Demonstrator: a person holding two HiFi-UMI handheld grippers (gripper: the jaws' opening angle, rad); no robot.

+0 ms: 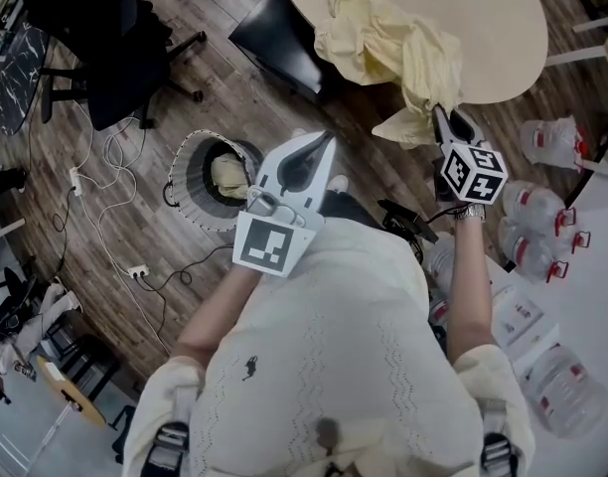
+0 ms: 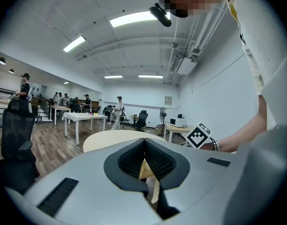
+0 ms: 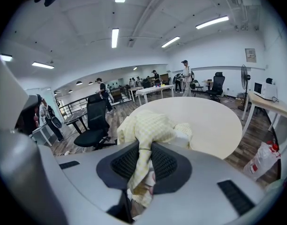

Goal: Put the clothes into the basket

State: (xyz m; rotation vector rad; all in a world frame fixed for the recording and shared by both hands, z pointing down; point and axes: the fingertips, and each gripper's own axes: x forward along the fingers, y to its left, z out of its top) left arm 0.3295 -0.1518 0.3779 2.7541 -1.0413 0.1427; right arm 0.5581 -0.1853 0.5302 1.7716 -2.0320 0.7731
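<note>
Now I'm pinching the near edge of the yellow garment (image 1: pixel 383 43) in the right gripper (image 1: pixel 441 115) jaws — it looks soft, light and limp; the left gripper (image 1: pixel 324 143) jaws are sitting pressed together.

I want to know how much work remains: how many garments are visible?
2. One yellow garment lies heaped on the table, pinched by the right gripper; one pale garment is in the basket on the floor. The heap may hide more.
</note>
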